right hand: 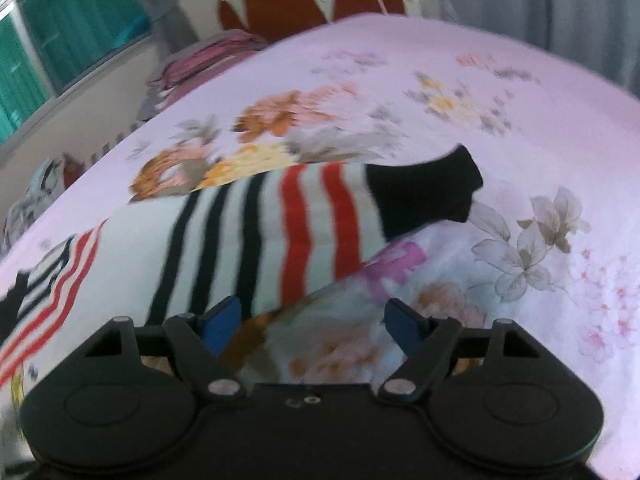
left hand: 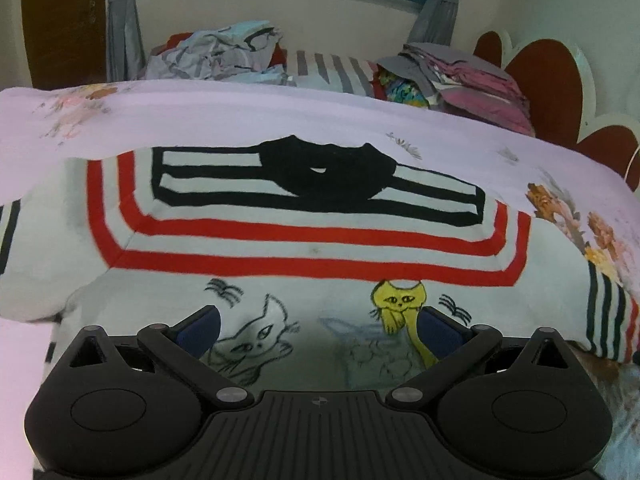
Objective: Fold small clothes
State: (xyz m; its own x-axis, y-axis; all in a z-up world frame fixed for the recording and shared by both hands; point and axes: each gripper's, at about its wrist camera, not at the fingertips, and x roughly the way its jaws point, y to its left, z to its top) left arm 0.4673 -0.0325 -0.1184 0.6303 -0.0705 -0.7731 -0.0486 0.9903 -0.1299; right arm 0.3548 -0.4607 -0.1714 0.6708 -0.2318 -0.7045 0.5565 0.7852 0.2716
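The sweater (left hand: 312, 236) lay spread flat on the bed (left hand: 224, 112), front side up, over a pink floral bedsheet. It was a small white knit with a black collar (left hand: 324, 172), black stripes around the neck, two red bands below them, and cat drawings across the chest — a yellow cat (left hand: 396, 304) and a grey outlined one (left hand: 260, 336). In the left wrist view the left tongs (left hand: 318, 326) hovered low over the chest of the sweater, their blue pads spread wide with nothing pinched between them; whether they touched the knit could not be told. In the right wrist view, which was blurred, one sleeve (right hand: 304, 228) stretched out sideways across the sheet, striped black and red and ending in a black cuff (right hand: 428, 192). The right tongs (right hand: 314, 324) were near the sleeve's lower edge — jaws apart, holding nothing, with the left pad just at the sleeve's edge and flowered sheet showing between the pads. At the far side of the bed sat a crumpled pile of laundry (left hand: 224, 56) and a stack of folded clothes (left hand: 460, 76), beside a scalloped red headboard (left hand: 560, 88).
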